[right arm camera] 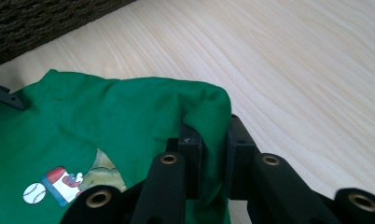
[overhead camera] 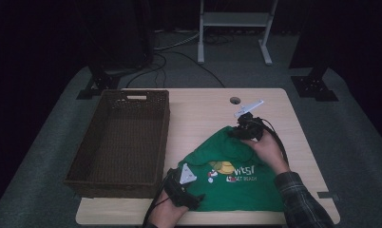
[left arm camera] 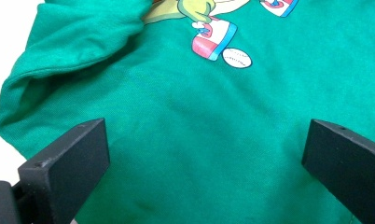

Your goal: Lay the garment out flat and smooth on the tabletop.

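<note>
Folding of a green shirt (overhead camera: 232, 178) appears to be the step in hand. The shirt is spread on the wooden table (overhead camera: 203, 114), print side up, just beside the wicker basket (overhead camera: 122, 137) at its left, which is seen to hold nothing. A fold of cloth at the shirt's far edge (right arm camera: 213, 107) is pinched between the jaws of the right gripper (right arm camera: 212, 158), which are clenched on it and hold it bunched up off the table. The left gripper (left arm camera: 204, 154) is held low over the near part of the shirt, its jaws spread wide with nothing clamped between them; whether the cloth is pressed down by it cannot be told. By the look of it, the pinched edge is to be carried toward the near side so that the shirt is doubled over. For that, the grip must be kept firm, and the near hem should be pinned or grasped so the cloth is not dragged across the table.
</note>
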Available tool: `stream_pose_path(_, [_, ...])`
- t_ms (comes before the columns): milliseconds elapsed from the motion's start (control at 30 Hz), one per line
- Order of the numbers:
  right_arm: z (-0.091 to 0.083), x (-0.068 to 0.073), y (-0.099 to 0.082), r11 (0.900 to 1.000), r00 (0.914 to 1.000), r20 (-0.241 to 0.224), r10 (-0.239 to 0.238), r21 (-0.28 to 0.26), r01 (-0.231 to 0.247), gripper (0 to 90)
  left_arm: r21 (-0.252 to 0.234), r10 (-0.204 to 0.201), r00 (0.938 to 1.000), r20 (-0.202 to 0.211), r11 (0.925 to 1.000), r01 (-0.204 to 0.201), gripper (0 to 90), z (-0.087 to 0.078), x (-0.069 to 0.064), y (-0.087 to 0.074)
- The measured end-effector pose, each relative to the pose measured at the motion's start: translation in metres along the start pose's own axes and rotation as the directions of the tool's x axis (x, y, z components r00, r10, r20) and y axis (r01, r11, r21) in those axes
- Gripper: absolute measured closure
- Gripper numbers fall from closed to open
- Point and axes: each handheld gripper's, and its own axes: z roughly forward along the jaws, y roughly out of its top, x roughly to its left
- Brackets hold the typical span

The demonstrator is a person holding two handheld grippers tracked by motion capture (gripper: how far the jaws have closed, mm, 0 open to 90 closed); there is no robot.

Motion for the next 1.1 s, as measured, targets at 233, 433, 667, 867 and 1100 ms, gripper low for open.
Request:
stream_pose_path(233, [0.006,-0.007,0.001,0.9999,0.9999,0.008,0.013,0.009,-0.013,80.5,0.001,0.002,1.0,0.0,1.0,-0.002,0.0,0.0,0.0,0.0])
stream_pose_path(433, [0.012,-0.015,0.0,0.999,0.999,0.016,0.04,0.017,-0.041,80.5,0.001,0.002,1.0,-0.001,1.0,-0.002,0.0,0.0,0.0,0.0])
stream_pose_path(667, [0.021,-0.023,-0.002,0.9971,0.9972,0.022,0.071,0.026,-0.072,80.4,0.0,-0.002,1.0,0.001,1.0,0.002,0.0,0.0,0.0,0.0])
stream_pose_path(867, [0.027,-0.027,-0.002,0.9957,0.9959,0.028,0.086,0.033,-0.087,80.3,0.004,0.005,1.0,-0.001,1.0,-0.005,0.0,0.0,0.0,0.0])
stream_pose_path(1100, [0.034,-0.033,-0.005,0.994,0.9943,0.027,0.103,0.035,-0.104,80.2,0.003,0.006,1.0,0.0,1.0,-0.006,0.0,0.0,0.0,0.0])
